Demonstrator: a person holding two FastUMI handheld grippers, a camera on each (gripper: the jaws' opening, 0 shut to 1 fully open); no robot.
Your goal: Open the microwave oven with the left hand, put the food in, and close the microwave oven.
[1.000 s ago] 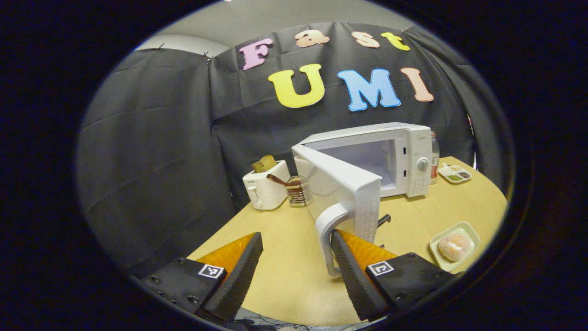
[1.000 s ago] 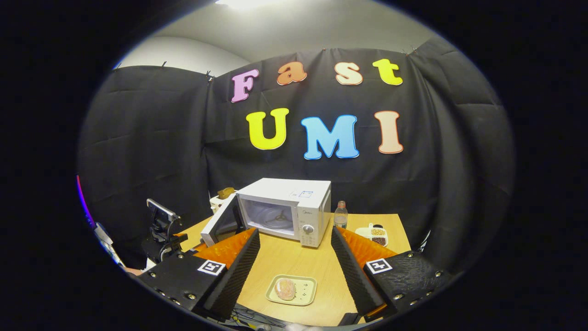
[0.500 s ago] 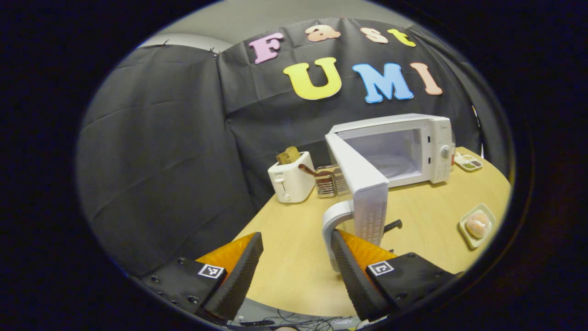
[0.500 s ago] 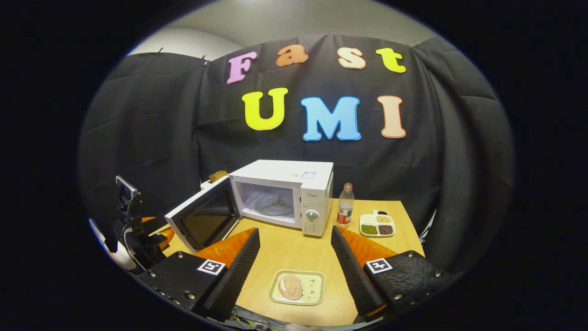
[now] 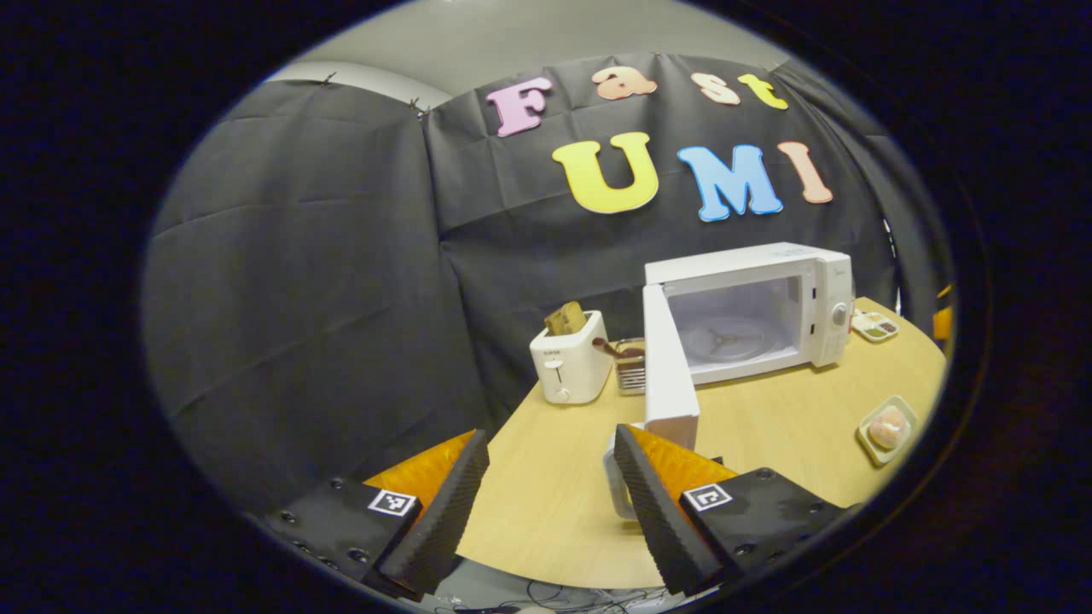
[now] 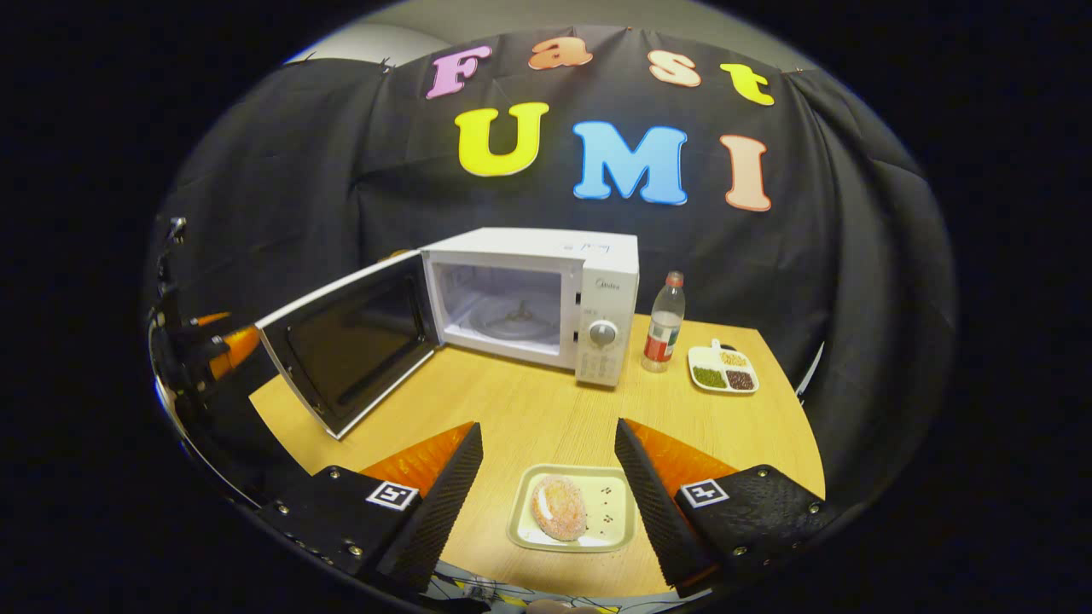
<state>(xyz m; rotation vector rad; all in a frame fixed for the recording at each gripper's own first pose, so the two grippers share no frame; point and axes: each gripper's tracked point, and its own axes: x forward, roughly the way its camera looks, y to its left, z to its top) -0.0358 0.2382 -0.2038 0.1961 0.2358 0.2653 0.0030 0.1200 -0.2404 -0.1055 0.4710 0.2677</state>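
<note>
Black cloth backs a light wooden tabletop (image 5: 546, 512) in the left gripper view, where the white microwave oven (image 5: 768, 307) stands with its door (image 5: 667, 375) swung wide; a white toaster (image 5: 570, 368) sits left of the microwave. The left tongs (image 5: 546, 482) are spread apart, just beside the door's handle. In the right gripper view, the right tongs (image 6: 546, 477) gape, empty, above a pale rectangular plate (image 6: 573, 520) holding a sugared bun (image 6: 559, 508), well in front of the microwave.

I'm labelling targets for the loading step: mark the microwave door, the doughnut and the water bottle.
microwave door (image 6: 345, 345), right gripper view, dark inner window.
doughnut (image 6: 559, 507), right gripper view, sugared top.
water bottle (image 6: 662, 328), right gripper view, body.
</note>
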